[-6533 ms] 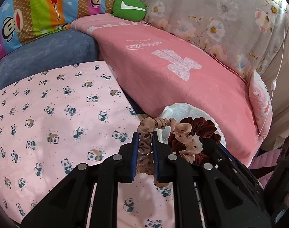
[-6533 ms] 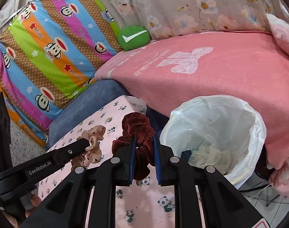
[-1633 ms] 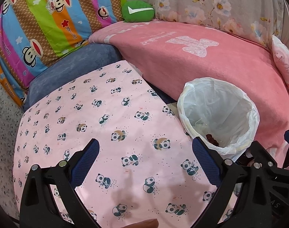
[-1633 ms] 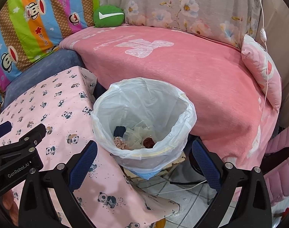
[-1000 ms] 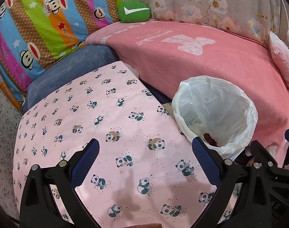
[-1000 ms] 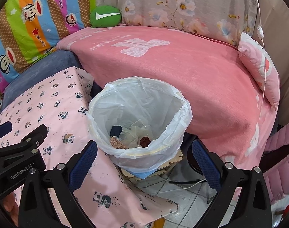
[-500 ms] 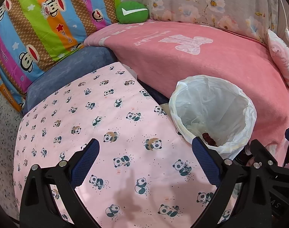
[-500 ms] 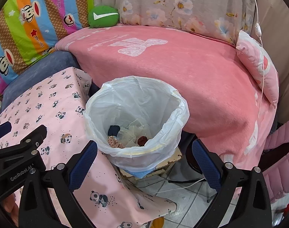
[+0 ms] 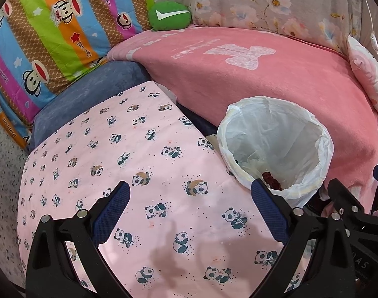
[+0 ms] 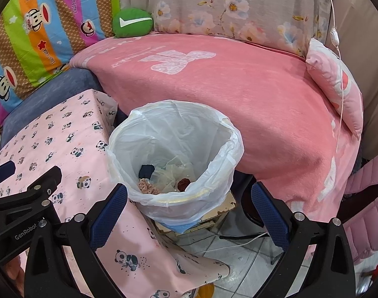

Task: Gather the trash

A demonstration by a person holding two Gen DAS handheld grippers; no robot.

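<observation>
While I held my left gripper (image 9: pixel 190 209) low in the left wrist view, its jaws stood wide apart with nothing between them. Across the middle and lower left of that frame lay the panda-print cloth (image 9: pixel 129 154), and I could find no loose item on it. At centre right stood the trash bin (image 9: pixel 323 146) with its white liner, just beside the cloth's edge, and a dark red scrunchie (image 9: pixel 271 180) showed at the bottom of it.

In the right wrist view, my right gripper (image 10: pixel 189 211) was likewise spread wide and carried nothing. The bin sat in the middle of the frame, and inside it I saw the beige scrunchie (image 10: pixel 146 186) at lower left of the heap, the dark red one to its right, plus pale netting (image 10: pixel 171 171) and something dark blue (image 10: pixel 146 170). The pink blanket (image 10: pixel 251 94) filling the upper right looked bare of litter.

I judged the collecting done or nearly so: both scrunchies were in the bin, and no trash remained in sight, though parts of the cloth were hidden behind my grippers.
</observation>
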